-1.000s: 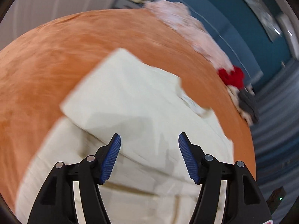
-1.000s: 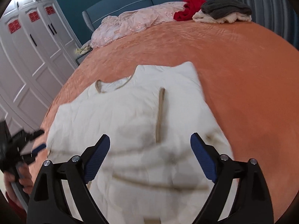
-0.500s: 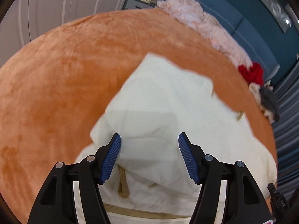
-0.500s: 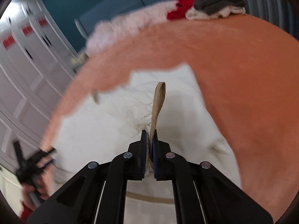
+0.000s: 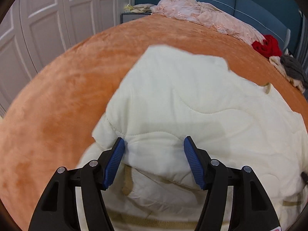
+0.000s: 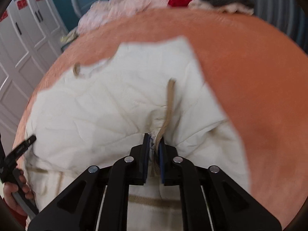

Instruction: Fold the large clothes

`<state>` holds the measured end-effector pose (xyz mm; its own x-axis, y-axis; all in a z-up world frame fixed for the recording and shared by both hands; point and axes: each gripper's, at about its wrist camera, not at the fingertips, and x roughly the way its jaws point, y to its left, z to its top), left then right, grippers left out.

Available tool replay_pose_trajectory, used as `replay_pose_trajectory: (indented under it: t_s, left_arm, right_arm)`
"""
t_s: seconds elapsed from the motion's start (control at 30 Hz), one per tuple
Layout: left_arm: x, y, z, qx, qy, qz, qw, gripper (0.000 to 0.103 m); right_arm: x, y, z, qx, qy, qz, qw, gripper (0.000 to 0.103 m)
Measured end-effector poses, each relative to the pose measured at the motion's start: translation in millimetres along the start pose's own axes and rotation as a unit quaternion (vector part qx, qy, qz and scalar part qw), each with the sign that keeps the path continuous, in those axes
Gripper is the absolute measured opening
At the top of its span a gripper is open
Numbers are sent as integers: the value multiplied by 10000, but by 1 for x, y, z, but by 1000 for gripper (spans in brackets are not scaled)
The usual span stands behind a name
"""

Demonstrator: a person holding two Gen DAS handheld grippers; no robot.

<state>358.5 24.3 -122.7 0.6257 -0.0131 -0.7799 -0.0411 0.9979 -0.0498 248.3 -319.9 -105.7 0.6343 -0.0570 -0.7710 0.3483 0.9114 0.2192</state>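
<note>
1. Right gripper (image 6: 154, 144) is pinching a bunched fold of the cream quilted jacket (image 6: 115, 111) together with its tan trim strip (image 6: 169, 100); the jaws have just been opening slightly, with fabric and strip caught between them, and the pads are pressing on the cloth.
2. Left gripper (image 5: 154, 150) is hovering with jaws spread over the near part of the same jacket (image 5: 182, 100); nothing is being pinched, the blue pads (image 5: 115, 159) are sitting either side of a folded edge, and I cannot tell if they are touching the cloth.
3. In the right wrist view the left gripper (image 6: 17, 152) is showing at the left edge, with a person's hand (image 6: 13, 192) wrapping its handle.
4. Jacket is lying spread on the orange bedspread (image 5: 57, 100), near side, filling the middle of both views; a tan band (image 6: 154, 202) is running across its near hem.
5. Orange bedspread is showing bare to the left, right and far side of the jacket.
6. Far end of the bed: a pink garment (image 5: 202, 17) is lying crumpled, then a red cloth (image 5: 267, 46), then a grey and cream pile (image 5: 290, 71), all well apart from the jacket.
7. Beyond that a blue headboard (image 5: 250, 3) is standing; white panelled wardrobe doors (image 5: 48, 23) are lining the left side.
</note>
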Motion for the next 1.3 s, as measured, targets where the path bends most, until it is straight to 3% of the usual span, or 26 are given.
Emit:
replay_pose_trajectory:
  t_s: [0.07,0.13,0.27,0.37,0.43,0.57,0.9,1.0,1.07,1.17,1.3]
  left_arm:
    - [-26,1,7,-91,-270,-165,9995,62]
    - [-44,-3,17,-152,-515,-323,9980,62]
    - [-34,-32,26,-21,-420,-575,9975,62]
    - [3,-43,12,-70,83,-535,9985,62]
    - [10,-47,1,-52,-1,-432,9991,62]
    - [18,-56,-11,240,-204,-243,9992,67]
    - [20,-52,-13,163,-271,-419,9986,70]
    - [-3,-34,4,-150,-273,-907,9954,70]
    - [-19,-18,27,-267,-541,-1058,9925,70]
    - [-17,-4,70,-311,-687,-1049,9916,70]
    - [29,6,131,-462,-494,-736,9950,70]
  right_arm:
    - [-26,5,8,-54,-487,-49,9988,29]
    - [-39,19,16,-195,-759,36,9969,37]
    - [-11,56,28,-676,-549,339,9956,36]
    - [25,65,14,-778,-86,401,9961,35]
    - [46,63,0,-832,129,327,9959,34]
    - [56,63,-18,-1077,-73,227,9939,35]
    - [55,61,-22,-1082,-147,239,9937,36]
    - [30,63,-4,-856,-169,502,9949,45]
    - [13,72,12,-794,-520,826,9920,69]
    - [20,108,52,-934,-538,1365,9848,72]
    - [73,165,106,-846,-187,1918,9776,71]
